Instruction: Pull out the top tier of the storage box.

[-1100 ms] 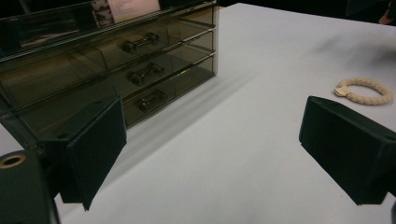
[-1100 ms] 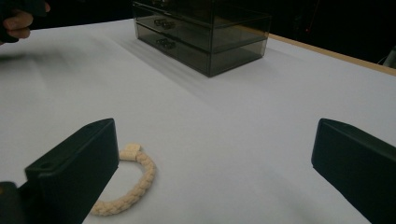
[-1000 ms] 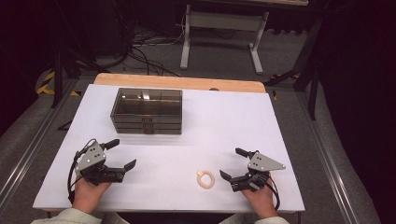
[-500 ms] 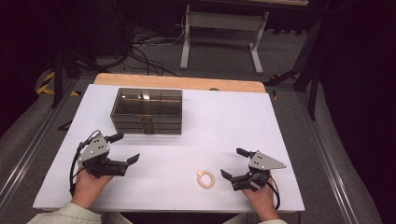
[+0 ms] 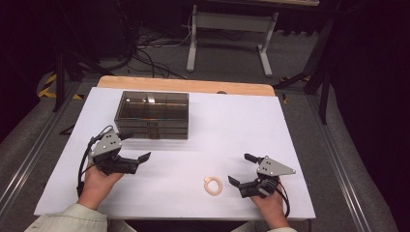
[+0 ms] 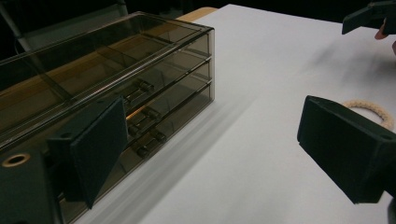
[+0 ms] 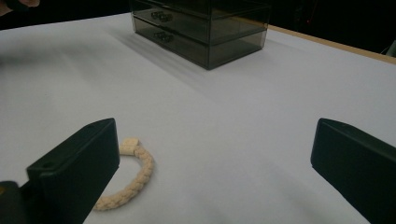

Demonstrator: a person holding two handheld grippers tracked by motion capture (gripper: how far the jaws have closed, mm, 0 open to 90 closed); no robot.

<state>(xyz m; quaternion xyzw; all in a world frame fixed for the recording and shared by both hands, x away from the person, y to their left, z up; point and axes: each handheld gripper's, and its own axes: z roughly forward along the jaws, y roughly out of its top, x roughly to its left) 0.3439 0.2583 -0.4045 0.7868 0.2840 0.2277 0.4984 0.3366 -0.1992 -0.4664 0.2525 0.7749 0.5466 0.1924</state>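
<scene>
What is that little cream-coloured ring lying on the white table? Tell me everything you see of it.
The small cream ring of braided cord looks like a woven bracelet or hair tie, with a small squarish knot or clasp on one side. It lies flat on the white table, near the front edge, just beside the right gripper, whose jaws stand open. Nothing touches it. The smoky drawer box stands well away.

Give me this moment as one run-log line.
left gripper: open, empty, near drawer box | right gripper: open, empty, beside braided ring | ring: flat on table, untouched | drawers: closed
</scene>
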